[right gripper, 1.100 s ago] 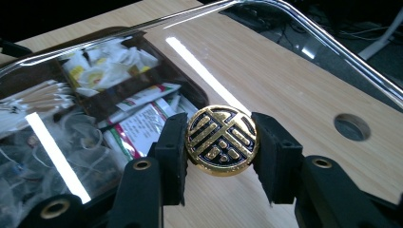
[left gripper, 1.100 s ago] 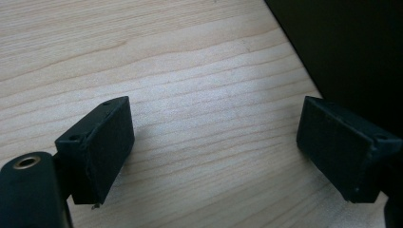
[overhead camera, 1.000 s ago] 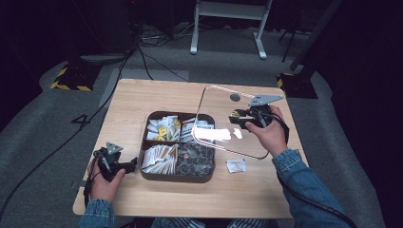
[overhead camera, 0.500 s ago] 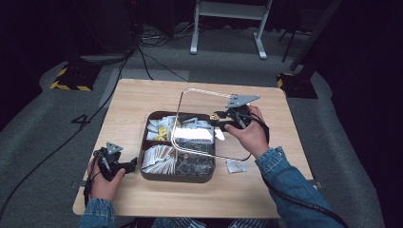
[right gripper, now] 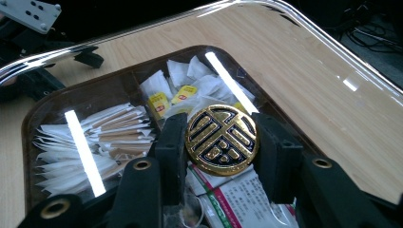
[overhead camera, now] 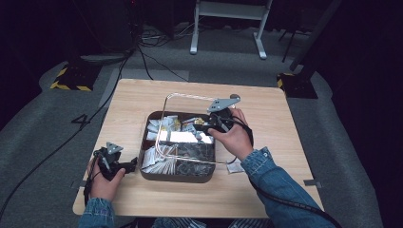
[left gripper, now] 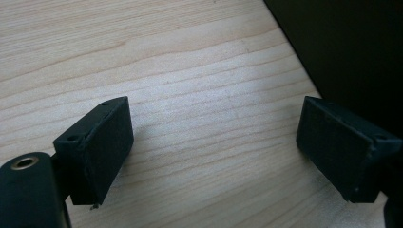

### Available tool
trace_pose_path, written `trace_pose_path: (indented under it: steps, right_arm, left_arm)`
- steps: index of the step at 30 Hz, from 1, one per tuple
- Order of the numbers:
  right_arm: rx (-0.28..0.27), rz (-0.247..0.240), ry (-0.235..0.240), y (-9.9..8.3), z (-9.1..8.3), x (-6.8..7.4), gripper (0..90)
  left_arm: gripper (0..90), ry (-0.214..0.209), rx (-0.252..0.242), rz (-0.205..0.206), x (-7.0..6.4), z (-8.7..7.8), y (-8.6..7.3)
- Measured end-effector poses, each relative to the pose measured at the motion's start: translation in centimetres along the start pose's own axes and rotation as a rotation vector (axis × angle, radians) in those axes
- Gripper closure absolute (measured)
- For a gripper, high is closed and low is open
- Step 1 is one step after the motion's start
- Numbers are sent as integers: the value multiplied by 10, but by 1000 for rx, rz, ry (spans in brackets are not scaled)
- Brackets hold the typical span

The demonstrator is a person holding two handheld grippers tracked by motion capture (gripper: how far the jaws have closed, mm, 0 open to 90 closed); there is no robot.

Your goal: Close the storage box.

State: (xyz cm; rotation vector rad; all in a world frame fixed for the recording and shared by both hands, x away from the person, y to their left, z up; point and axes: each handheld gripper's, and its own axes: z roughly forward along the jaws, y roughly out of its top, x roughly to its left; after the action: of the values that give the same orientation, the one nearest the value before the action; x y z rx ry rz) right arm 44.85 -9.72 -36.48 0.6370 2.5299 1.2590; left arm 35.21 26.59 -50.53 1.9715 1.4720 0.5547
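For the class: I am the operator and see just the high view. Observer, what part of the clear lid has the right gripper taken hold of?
Observer: A round gold-and-black knob on the clear lid. The right gripper clamps it from both sides.
Operator: What lies beneath the knob?
Observer: Yellow-labelled packets in the tray, seen through the lid.
Operator: Is the left gripper holding anything?
Observer: No. The left gripper has its fingers wide apart over the bare wooden table.

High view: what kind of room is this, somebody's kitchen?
Probably not. It looks like a lab or studio for recording: a lone wooden table on grey carpet, cables trailing over the floor, hazard-striped stand bases, and dark surroundings.
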Motion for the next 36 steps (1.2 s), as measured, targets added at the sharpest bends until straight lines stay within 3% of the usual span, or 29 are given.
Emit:
trace_pose_path:
  steps: [14,36]
  right_arm:
    - [12,0,41,2,29,19,585]
    - [57,21,31,-15,72,36,585]
  left_arm:
    - [124,0,0,1,0,0,0]
    - [123,-1,0,-1,0,0,0]
